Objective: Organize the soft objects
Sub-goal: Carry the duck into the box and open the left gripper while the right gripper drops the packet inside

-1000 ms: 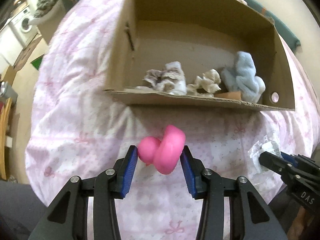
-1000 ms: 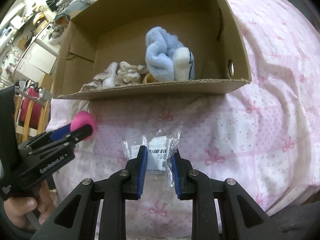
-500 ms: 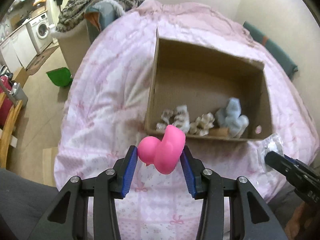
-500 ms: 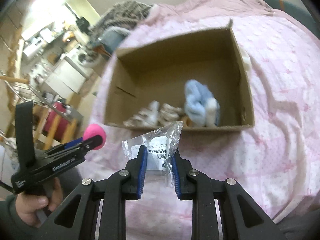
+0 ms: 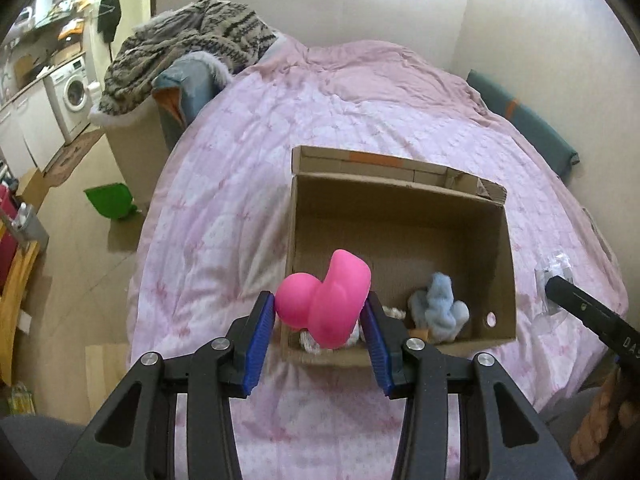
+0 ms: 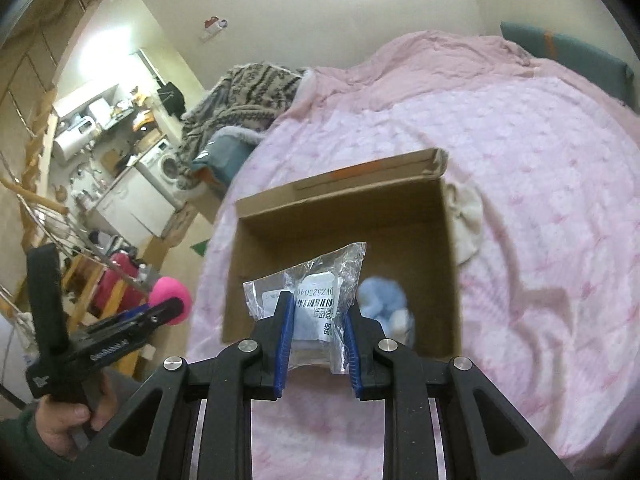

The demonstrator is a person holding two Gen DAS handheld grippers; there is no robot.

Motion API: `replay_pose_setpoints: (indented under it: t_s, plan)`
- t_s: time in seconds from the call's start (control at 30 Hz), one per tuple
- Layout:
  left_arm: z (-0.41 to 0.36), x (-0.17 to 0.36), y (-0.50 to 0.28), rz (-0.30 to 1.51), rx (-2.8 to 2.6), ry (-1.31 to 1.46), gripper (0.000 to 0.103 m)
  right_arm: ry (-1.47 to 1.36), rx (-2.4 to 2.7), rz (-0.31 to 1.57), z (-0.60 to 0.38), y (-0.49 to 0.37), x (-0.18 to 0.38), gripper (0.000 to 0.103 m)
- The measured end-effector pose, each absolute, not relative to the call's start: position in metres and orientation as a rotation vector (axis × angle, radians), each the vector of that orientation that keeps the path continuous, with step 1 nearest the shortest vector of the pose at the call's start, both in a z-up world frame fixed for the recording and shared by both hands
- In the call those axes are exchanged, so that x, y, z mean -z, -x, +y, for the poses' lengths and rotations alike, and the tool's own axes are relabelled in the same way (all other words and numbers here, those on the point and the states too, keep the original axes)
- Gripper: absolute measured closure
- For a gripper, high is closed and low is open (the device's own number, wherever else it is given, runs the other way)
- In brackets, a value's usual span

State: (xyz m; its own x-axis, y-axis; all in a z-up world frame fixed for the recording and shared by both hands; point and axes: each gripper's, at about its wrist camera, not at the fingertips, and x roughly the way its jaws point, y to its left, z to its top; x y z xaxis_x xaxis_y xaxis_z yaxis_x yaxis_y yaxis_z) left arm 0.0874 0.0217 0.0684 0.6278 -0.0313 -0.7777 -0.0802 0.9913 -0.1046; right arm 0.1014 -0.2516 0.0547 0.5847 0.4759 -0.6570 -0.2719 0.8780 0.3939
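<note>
holding socks (image 5: 438, 312): cardboard box (image 5: 400, 200)

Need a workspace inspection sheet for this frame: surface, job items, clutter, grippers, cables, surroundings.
Surface: pink bedspread, rumpled.
Job's things: open cardboard box on the bed; blue plush and pale soft pieces inside at the near wall; pink toy and clear bag held above it.
Clutter: cream cloth beside the box.
Grippers: left gripper shut on the pink toy; right gripper shut on the clear bag.
Cables: nothing seen.
Surroundings: striped blanket heaped beside the bed, washing machine, green dustpan on the floor.
</note>
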Motion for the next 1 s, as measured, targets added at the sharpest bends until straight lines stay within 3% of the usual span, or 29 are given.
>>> replay_pose_setpoints:
  t_s: [0.43,1.0]
  plan:
    - [0.009,-0.003,-0.125,0.961,0.072,0.092,0.063,-0.293,-0.322,0.942,-0.271,-0.126,0.001,0.077]
    - [-0.011,0.011,-0.125,0.963,0.132,0.057,0.063,-0.215,-0.299,1.010,-0.253,-0.133,0.019,0.078]
